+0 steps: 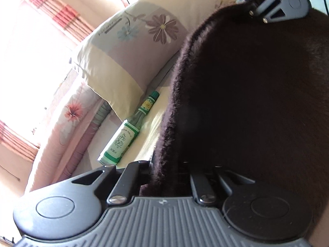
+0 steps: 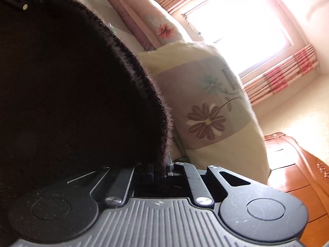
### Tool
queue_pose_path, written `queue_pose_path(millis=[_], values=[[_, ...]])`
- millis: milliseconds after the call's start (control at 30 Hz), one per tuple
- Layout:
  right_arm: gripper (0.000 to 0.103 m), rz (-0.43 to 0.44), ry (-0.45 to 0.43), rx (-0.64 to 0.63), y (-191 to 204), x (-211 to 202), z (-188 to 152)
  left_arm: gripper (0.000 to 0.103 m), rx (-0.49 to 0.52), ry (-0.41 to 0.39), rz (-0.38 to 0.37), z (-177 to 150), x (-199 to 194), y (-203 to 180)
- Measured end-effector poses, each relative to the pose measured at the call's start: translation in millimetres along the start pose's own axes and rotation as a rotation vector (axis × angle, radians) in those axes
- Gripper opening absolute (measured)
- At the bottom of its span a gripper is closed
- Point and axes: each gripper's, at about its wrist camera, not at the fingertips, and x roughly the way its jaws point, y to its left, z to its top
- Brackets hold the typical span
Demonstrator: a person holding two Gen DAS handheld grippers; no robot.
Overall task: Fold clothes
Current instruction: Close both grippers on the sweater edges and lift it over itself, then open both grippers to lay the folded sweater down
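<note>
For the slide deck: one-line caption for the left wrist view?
Left tongs shut on dark fuzzy garment; green bottle lies beside floral pillow.

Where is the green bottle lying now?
In the left wrist view, the bottle lies on the bed, left of the dark garment and just below the pillow.

right gripper: clamped on dark fuzzy garment | garment filled the left half | floral pillow just behind | window bright | wooden cabinet lower right

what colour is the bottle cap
Green; the bottle cap shows best in the left wrist view.
</note>
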Motion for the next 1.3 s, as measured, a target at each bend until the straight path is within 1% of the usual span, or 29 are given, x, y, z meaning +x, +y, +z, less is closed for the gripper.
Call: queue_pose_path(millis=[167, 200, 233, 300, 333, 367, 400, 433, 467, 500, 533, 567, 600, 633, 667, 733, 767, 833, 900, 967, 1033, 1067, 1133, 1167, 1267, 1300], values=[[0.009, 0.026, 0.027, 0.011, -6, 41, -2, 0.009, -0.01, 0.024, -0.008, 0, 34, -1], [0.01, 0.031, 0.03, 0.019, -2, 45, -1, 0.01, -0.009, 0.033, -0.012, -1, 37, -3], [0.01, 0.037, 0.036, 0.026, 1, 51, 2, 0.017, -0.016, 0.04, -0.005, -1, 40, -1], [0.012, 0.051, 0.043, 0.047, 2, 58, 2, 0.02, -0.068, 0.056, -0.022, 0, 39, 7], [0.018, 0.049, 0.045, 0.056, 2, 60, 2, 0.022, -0.101, 0.051, -0.023, 0, 36, 13], [0.023, 0.042, 0.043, 0.067, 0, 58, 4, 0.027, -0.134, 0.044, -0.024, 1, 32, 20], [0.025, 0.035, 0.041, 0.078, -3, 56, 6, 0.034, -0.151, 0.037, -0.018, 2, 28, 26], [0.029, 0.031, 0.034, 0.107, -9, 50, 7, 0.037, -0.164, 0.034, -0.007, 2, 23, 32], [0.036, 0.027, 0.025, 0.138, -16, 43, 8, 0.043, -0.178, 0.028, 0.014, 3, 17, 39], [0.038, 0.023, 0.017, 0.17, -23, 36, 9, 0.044, -0.191, 0.021, 0.036, 4, 10, 45], [0.043, 0.023, 0.007, 0.199, -29, 25, 9, 0.045, -0.205, 0.016, 0.054, 2, 2, 51], [0.048, 0.023, -0.004, 0.229, -36, 13, 9, 0.047, -0.219, 0.012, 0.07, 1, -6, 56], [0.051, 0.026, -0.014, 0.256, -41, 0, 7, 0.049, -0.24, 0.0, 0.07, 0, -10, 61], [0.058, 0.047, -0.024, 0.289, -46, -11, 3, 0.05, -0.262, -0.012, 0.069, -2, -14, 66], [0.063, 0.07, -0.035, 0.322, -52, -22, -1, 0.053, -0.283, -0.034, 0.039, -5, -24, 64], [0.067, 0.171, -0.035, 0.389, -48, -41, -14, 0.058, -0.318, -0.071, -0.065, -8, -36, 59], [0.067, 0.227, -0.03, 0.422, -44, -49, -21, 0.06, -0.326, -0.078, -0.124, -12, -41, 50], [0.067, 0.303, 0.006, 0.464, -29, -50, -36, 0.06, -0.351, -0.08, -0.242, -21, -47, 33], [0.067, 0.378, 0.042, 0.504, -12, -51, -51, 0.062, -0.34, -0.026, -0.265, -31, -38, 17], [0.068, 0.371, 0.064, 0.531, -5, -48, -64, 0.062, -0.326, 0.03, -0.284, -42, -28, 2], [0.068, 0.369, 0.071, 0.601, -13, -45, -75, 0.063, -0.358, 0.057, -0.281, -56, -22, 6], [0.067, 0.367, 0.074, 0.645, -20, -45, -78, 0.063, -0.404, 0.056, -0.289, -58, -22, 14], [0.068, 0.347, 0.069, 0.715, -35, -44, -81, 0.06, -0.423, 0.029, -0.264, -49, -25, 26], [0.068, 0.331, 0.05, 0.737, -43, -43, -80, 0.06, -0.43, 0.016, -0.25, -44, -26, 31], [0.068, 0.337, 0.007, 0.762, -58, -27, -66, 0.062, -0.467, -0.044, -0.335, -15, -8, 38], [0.068, 0.344, 0.017, 0.748, -58, -15, -59, 0.063, -0.479, -0.064, -0.365, -5, -1, 40]])
